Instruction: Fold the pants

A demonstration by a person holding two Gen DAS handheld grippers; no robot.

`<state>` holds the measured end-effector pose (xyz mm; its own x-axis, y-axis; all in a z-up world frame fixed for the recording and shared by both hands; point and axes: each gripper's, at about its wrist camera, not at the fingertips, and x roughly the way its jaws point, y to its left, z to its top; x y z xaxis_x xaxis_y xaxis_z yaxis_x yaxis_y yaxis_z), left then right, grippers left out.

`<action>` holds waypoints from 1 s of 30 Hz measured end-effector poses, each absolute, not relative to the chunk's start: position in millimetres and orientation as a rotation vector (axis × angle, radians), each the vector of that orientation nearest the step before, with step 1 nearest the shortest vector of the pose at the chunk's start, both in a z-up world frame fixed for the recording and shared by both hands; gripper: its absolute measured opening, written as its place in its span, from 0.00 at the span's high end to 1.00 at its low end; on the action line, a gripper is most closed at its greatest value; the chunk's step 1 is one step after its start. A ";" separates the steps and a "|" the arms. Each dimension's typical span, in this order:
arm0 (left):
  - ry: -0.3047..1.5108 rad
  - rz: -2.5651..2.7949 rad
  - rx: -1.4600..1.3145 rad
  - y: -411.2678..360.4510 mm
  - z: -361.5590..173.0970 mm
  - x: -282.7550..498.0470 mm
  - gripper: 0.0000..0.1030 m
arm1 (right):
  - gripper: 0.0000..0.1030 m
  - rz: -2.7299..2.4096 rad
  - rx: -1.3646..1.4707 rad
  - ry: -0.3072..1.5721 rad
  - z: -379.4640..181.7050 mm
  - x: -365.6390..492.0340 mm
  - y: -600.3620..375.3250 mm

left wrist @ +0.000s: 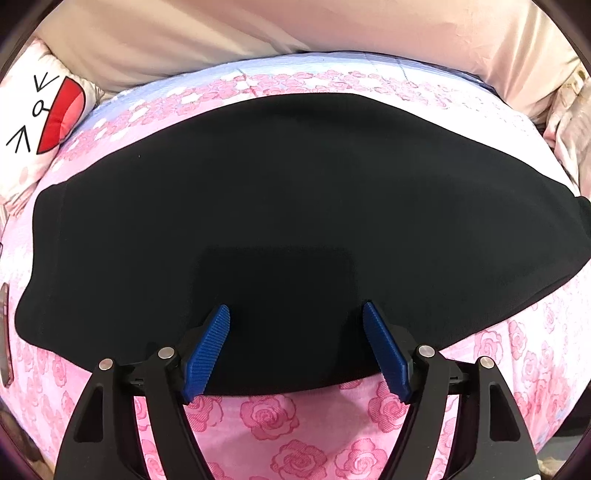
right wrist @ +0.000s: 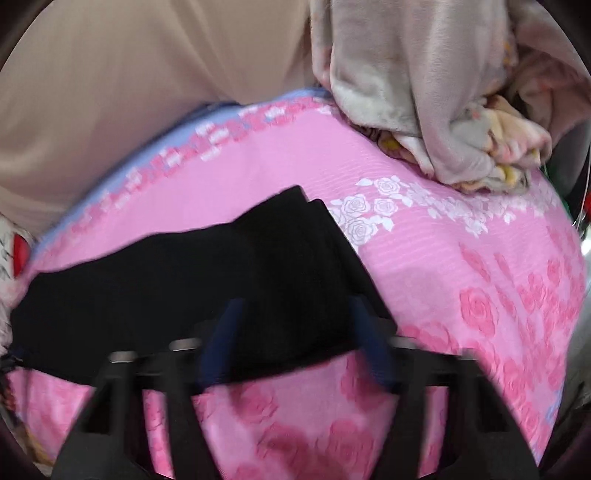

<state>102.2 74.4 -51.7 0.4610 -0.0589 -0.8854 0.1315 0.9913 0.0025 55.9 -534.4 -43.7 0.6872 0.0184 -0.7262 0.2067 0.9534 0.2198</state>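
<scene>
The black pants (left wrist: 295,206) lie flat across a pink rose-print bedsheet (left wrist: 280,417), stretched left to right. My left gripper (left wrist: 297,314) is open, its blue fingers (left wrist: 208,350) over the pants' near edge, holding nothing. In the right wrist view, which is motion-blurred, the pants (right wrist: 207,280) show their right end, where layers overlap. My right gripper (right wrist: 295,310) is open over that end's near edge, with nothing between its fingers.
A beige wall or headboard (left wrist: 258,33) runs behind the bed. A white cartoon pillow (left wrist: 40,114) lies at the far left. A crumpled grey and floral blanket (right wrist: 436,96) is heaped at the bed's far right.
</scene>
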 end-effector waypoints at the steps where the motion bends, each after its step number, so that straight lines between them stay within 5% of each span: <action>1: 1.092 -0.119 0.070 76.3 -50.8 102.6 0.30 | 0.85 -0.114 0.270 0.759 -28.6 51.8 -529.6; 5: 1.096 -0.112 0.070 84.0 -51.6 98.5 0.29 | 0.85 -0.190 0.149 0.653 8.6 29.4 -525.8; 8: 1.081 -0.108 0.076 81.4 -53.3 98.7 0.28 | 0.76 -0.279 0.138 0.891 -56.6 45.1 -552.8; 11: 1.078 -0.108 0.073 81.4 -53.7 98.5 0.28 | 0.58 -0.316 0.213 0.752 -41.0 18.4 -555.2; 16: 1.073 -0.103 0.070 78.4 -54.8 99.3 0.25 | 0.58 -0.117 0.151 0.697 -7.3 38.6 -485.5; 21: 1.062 -0.120 0.049 82.5 -54.3 96.1 0.23 | 0.58 -0.041 -0.079 0.866 -56.6 112.5 -421.9; 22: 1.059 -0.131 0.048 86.6 -54.6 93.6 0.22 | 0.40 -0.063 -0.069 0.858 -63.8 121.8 -428.5; 23: 1.057 -0.128 0.047 91.3 -53.8 90.5 0.22 | 0.35 -0.127 0.024 0.835 -57.8 125.3 -445.9; 30: 0.964 0.101 -0.129 187.7 -27.9 59.8 0.23 | 0.37 -0.007 -0.005 0.685 -4.4 95.1 -374.2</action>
<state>59.8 187.7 -27.9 0.5662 0.0286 -0.8238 -0.1432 0.9876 -0.0642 95.1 -374.2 -4.4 0.7743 -0.0086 -0.6328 0.0050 1.0000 -0.0075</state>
